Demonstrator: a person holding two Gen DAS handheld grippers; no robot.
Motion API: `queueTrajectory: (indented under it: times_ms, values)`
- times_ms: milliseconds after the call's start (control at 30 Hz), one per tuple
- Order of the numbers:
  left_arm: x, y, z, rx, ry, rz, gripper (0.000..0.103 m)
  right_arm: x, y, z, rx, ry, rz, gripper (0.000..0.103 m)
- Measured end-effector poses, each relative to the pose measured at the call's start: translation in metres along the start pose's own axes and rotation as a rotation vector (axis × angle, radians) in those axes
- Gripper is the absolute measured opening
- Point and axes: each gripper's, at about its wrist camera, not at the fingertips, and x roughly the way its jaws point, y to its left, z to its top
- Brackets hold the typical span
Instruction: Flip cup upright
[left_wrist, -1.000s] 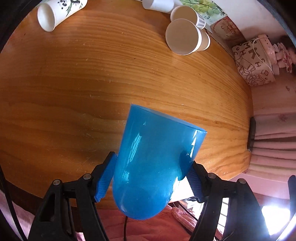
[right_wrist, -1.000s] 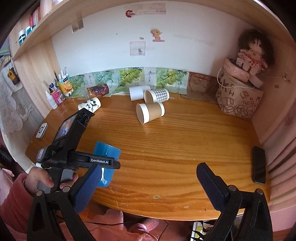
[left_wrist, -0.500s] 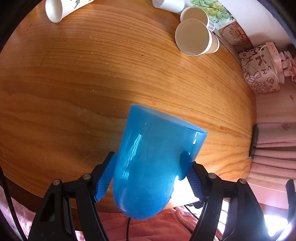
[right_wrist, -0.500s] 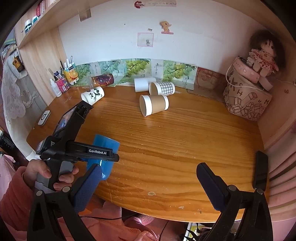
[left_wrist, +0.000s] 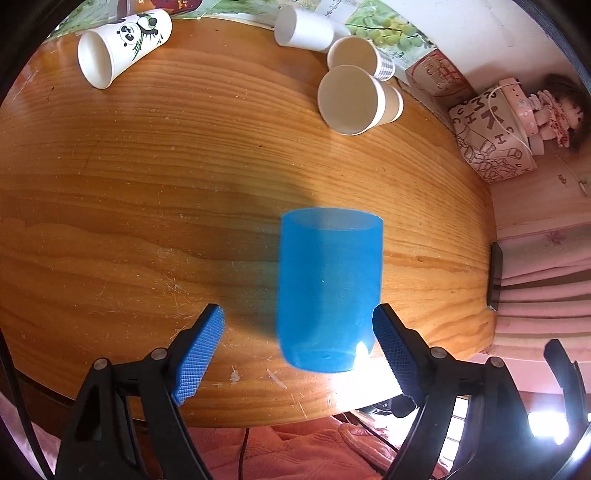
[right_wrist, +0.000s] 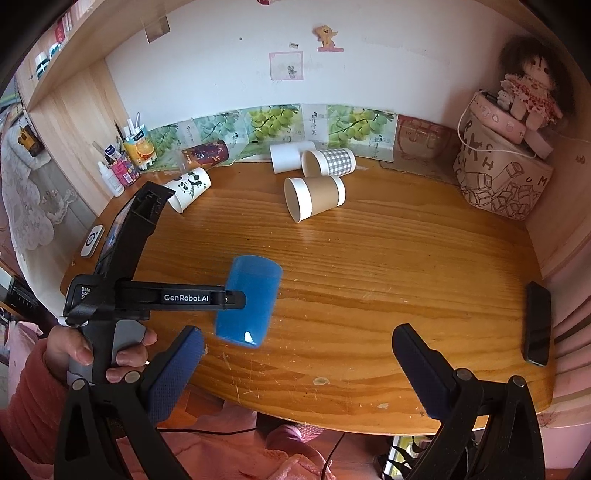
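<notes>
A blue translucent plastic cup (left_wrist: 328, 288) stands upright on the wooden desk (left_wrist: 147, 192) near its front edge, rim up. It also shows in the right wrist view (right_wrist: 249, 301). My left gripper (left_wrist: 299, 350) is open, its blue pads on either side of the cup's base and apart from it. In the right wrist view the left gripper's body (right_wrist: 147, 280) is held by a hand at the left. My right gripper (right_wrist: 295, 369) is open and empty over the desk's front edge, to the right of the cup.
Several paper cups lie on their sides at the back: a panda cup (left_wrist: 122, 46), a brown one (right_wrist: 314, 197), a checked one (right_wrist: 328, 162), a white one (right_wrist: 286, 157). A black phone (right_wrist: 537, 328) lies at the right edge. A printed box with a doll (right_wrist: 506, 173) stands back right.
The left gripper has opened and let go of the blue cup, which now stands on the desk. The right gripper has barely moved.
</notes>
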Motion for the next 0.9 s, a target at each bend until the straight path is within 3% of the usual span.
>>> queueTrajectory:
  times_ms: [200, 433, 700, 900]
  values:
    - [-0.013, 0.009, -0.002, 0.004, 0.005, -0.005, 0.085, 0.006, 0.005, 0.003, 0.047, 0.016, 0.029, 0.102]
    - [-0.043, 0.019, -0.005, 0.05, -0.065, 0.01, 0.085, 0.019, 0.005, 0.01, 0.16, 0.043, 0.043, 0.102]
    - [-0.089, 0.034, -0.009, 0.097, -0.237, 0.023, 0.085, 0.034, 0.014, 0.02, 0.228, 0.037, 0.028, 0.102]
    - [-0.122, 0.046, -0.01, 0.146, -0.374, 0.032, 0.085, 0.039, 0.032, 0.028, 0.244, -0.021, 0.034, 0.102]
